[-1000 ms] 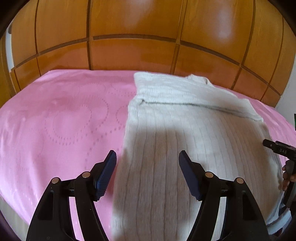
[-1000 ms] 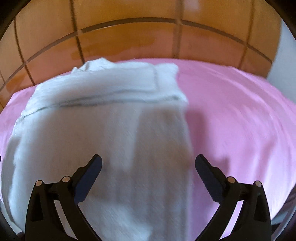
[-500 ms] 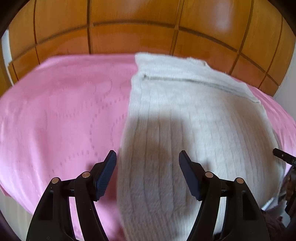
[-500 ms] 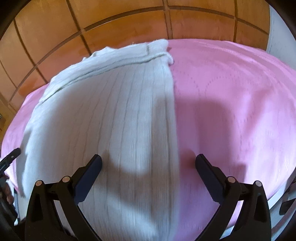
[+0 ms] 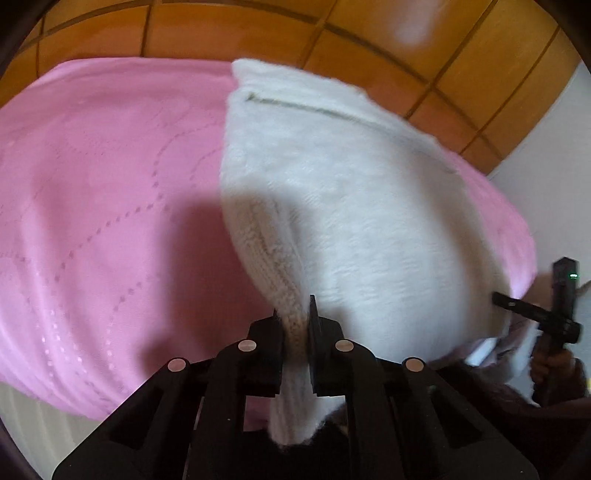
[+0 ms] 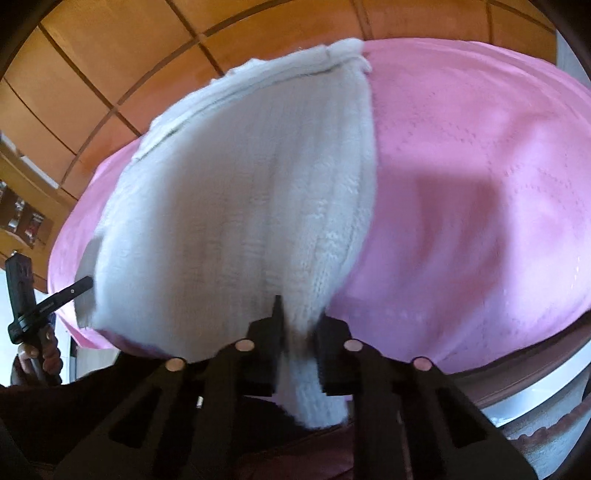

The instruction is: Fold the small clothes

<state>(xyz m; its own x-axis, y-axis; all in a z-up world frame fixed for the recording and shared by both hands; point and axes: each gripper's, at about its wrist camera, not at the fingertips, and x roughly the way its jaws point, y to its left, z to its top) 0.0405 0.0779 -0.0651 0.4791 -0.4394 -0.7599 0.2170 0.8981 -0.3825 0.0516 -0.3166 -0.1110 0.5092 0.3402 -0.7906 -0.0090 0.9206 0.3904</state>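
Note:
A white knitted sweater (image 5: 354,199) (image 6: 240,206) lies lengthwise on the pink bed cover (image 5: 92,206) (image 6: 480,199), its far end folded over. My left gripper (image 5: 295,325) has its jaws closing and pinched on the sweater's near left corner, with knit bunched between the pads. My right gripper (image 6: 299,328) has its jaws closing too and is clamped on the near right corner, where the hem hangs down between its fingers. Each gripper shows small at the other view's edge, the right gripper (image 5: 532,314) and the left gripper (image 6: 48,302), each held by a hand.
A glossy wooden panelled wall (image 5: 258,29) (image 6: 129,62) rises behind the bed. The pink cover drops off at the near edge (image 5: 55,391). A white wall (image 5: 554,155) stands at the right, and a shelf with small items (image 6: 22,218) at the left.
Both grippers went from wide open over the sweater's near end to clamped on its two near corners. Both cameras tilted down and moved in, and the knit now bunches between the pads.

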